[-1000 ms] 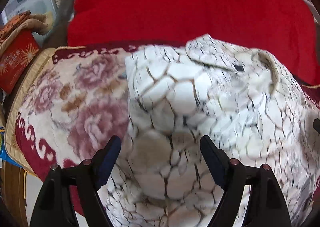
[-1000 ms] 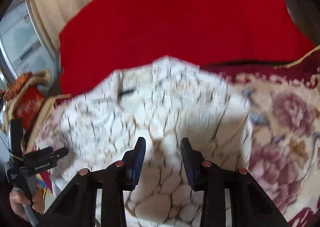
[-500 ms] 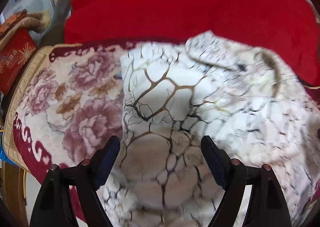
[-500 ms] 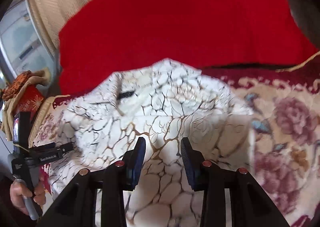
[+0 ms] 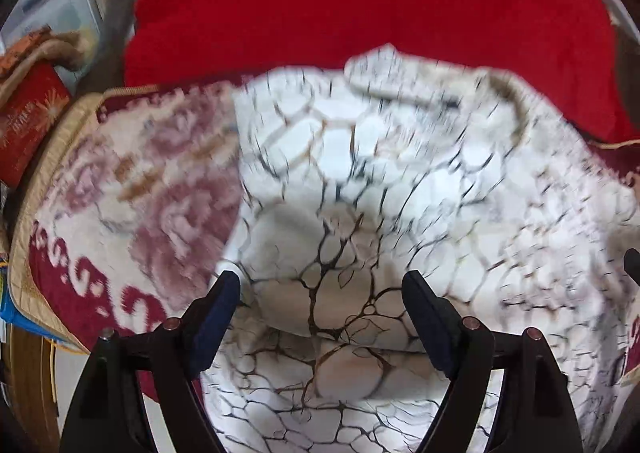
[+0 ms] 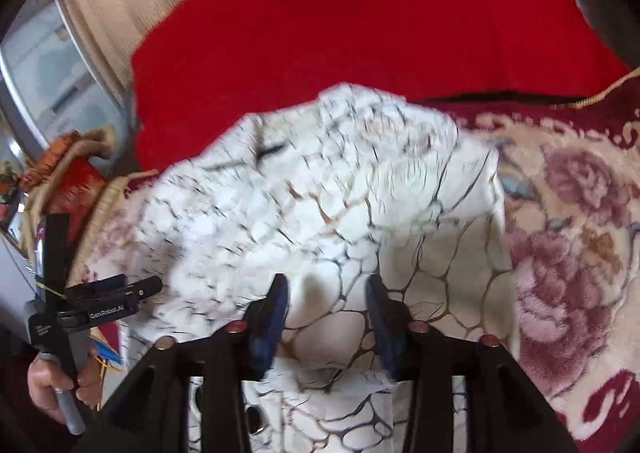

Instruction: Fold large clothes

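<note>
The right gripper, its jaws opening, stands over a white crackle-print garment, a raised fold of the cloth between its blue pads but no longer pinched as it was a second ago. The left gripper is spread wide above the same garment, its fingers clear of the cloth, unchanged from before. Beyond both grippers the garment spreads across a floral blanket, with a red blanket farther back. A hand grips the left tool's handle at lower left.
</note>
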Demonstrator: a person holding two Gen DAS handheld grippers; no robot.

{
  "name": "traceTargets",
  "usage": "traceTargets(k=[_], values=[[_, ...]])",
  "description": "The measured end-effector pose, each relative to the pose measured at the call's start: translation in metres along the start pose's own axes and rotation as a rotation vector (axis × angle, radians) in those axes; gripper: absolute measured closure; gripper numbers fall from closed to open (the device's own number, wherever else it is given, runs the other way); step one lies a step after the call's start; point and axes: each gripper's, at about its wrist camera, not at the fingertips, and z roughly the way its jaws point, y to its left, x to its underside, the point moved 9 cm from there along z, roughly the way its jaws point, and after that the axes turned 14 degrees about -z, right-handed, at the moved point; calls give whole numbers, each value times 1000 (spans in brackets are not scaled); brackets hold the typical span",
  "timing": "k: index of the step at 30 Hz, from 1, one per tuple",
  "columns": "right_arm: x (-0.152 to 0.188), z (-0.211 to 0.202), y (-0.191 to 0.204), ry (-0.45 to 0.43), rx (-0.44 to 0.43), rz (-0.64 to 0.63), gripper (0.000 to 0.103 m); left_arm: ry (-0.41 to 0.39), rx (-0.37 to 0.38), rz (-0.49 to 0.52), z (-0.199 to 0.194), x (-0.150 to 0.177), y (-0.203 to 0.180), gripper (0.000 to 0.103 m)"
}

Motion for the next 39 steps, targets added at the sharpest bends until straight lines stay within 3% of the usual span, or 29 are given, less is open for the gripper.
traceTargets(k=[3, 7, 11, 16, 24, 39], values=[[5, -3, -4, -2, 17, 10, 47, -36, 16, 29, -8, 3, -7, 20], [30, 30, -15, 125, 38, 36, 47, 34, -28, 74, 14, 24, -13, 20], [20, 16, -7, 87, 43, 6, 47, 29, -13, 51, 9, 29, -10, 20], [12, -5, 2, 29, 36, -19, 47, -96, -1, 56, -34, 20, -14, 20], [20, -7, 15, 26, 5, -15, 47, -227, -7, 90, -75, 14, -20, 20], [12, -5, 14, 0, 3, -14, 47, -262, -36, 123, -72, 10, -31, 20]])
